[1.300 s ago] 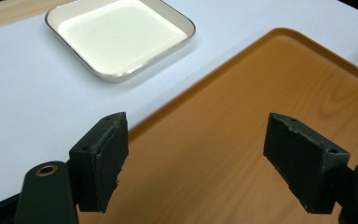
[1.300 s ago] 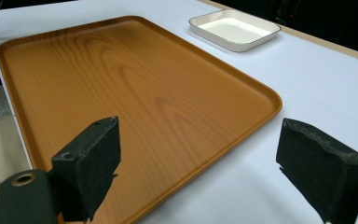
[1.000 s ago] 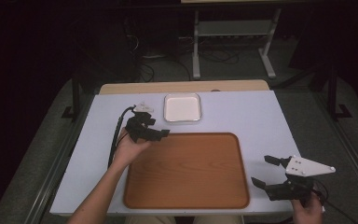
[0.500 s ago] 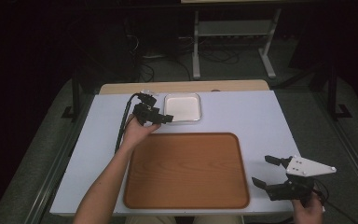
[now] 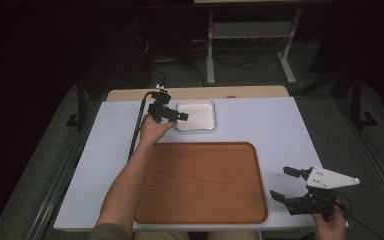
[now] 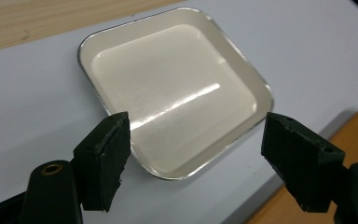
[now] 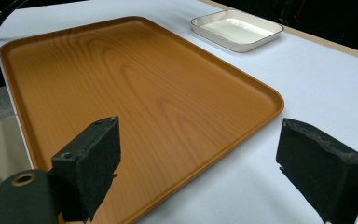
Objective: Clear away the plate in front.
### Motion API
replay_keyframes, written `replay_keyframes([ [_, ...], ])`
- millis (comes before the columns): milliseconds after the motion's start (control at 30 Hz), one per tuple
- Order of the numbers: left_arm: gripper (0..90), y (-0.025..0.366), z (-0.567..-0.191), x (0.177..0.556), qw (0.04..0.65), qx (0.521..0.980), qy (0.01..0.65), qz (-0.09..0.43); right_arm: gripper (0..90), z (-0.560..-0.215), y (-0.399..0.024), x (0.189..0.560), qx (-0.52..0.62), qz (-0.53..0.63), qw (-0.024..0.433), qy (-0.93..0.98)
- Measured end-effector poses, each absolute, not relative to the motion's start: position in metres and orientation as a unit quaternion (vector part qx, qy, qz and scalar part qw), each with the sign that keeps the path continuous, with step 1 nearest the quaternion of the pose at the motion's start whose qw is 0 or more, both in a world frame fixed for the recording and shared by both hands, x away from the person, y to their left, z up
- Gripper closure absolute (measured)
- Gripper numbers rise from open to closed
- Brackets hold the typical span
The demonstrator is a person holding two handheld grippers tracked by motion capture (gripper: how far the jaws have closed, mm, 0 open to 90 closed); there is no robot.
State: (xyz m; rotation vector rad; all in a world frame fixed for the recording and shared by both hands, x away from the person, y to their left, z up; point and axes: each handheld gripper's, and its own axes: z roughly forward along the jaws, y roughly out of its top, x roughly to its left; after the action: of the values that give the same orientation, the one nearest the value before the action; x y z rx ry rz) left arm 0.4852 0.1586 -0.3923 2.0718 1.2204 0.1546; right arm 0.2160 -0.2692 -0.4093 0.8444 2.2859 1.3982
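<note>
Left claw [image 5: 180, 116], held by the left hand [image 5: 154, 129], sits at the far left part of the table [image 5: 260, 120], its tips at the left edge of the dish [image 5: 196, 115]; its jaws stand wide apart and hold nothing. Seen from the left claw view, the two black pads [image 6: 105, 161] frame the near corner of the dish [image 6: 177, 88] from above, one on each side, with a clear gap to its rim. Dish: shallow, cream-white, square with rounded corners and a thin bright rim, empty, lying flat on the pale table just beyond the far edge of the tray [image 5: 202, 182], near but apart from it. Tray: wood-grained, orange-brown, rounded corners, low raised lip, empty, centred on the near half of the table. Right claw [image 5: 286, 184], in the right hand [image 5: 330, 222] at the near right corner of the table, rests well apart from the dish and just right of the tray; its jaws are likewise spread and empty. Right claw view: pads [image 7: 91, 163] wide apart over the tray's corner [image 7: 168, 107], with the dish [image 7: 237, 29] far off beyond it. Grey three-cornered plate [image 5: 332, 177] tops the right claw; a black cable [image 5: 137, 127] trails from the left one.
</note>
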Motion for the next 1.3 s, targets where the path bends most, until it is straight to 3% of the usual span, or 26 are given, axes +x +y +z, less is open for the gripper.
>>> replay_keyframes([
  [367,31.6,0.158,-0.415,0.504,0.323,0.791,0.514,0.078,12.7,-0.409,-0.27,0.215,0.295,0.494,0.163,0.802],
  [1133,75.6,0.158,-0.444,0.512,0.294,0.75,0.589,0.056,12.7,-0.409,-0.269,0.215,0.287,0.49,0.163,0.807],
  [1300,80.1,0.159,-0.446,0.513,0.298,0.742,0.598,0.051,12.8,-0.409,-0.268,0.215,0.286,0.489,0.163,0.808],
])
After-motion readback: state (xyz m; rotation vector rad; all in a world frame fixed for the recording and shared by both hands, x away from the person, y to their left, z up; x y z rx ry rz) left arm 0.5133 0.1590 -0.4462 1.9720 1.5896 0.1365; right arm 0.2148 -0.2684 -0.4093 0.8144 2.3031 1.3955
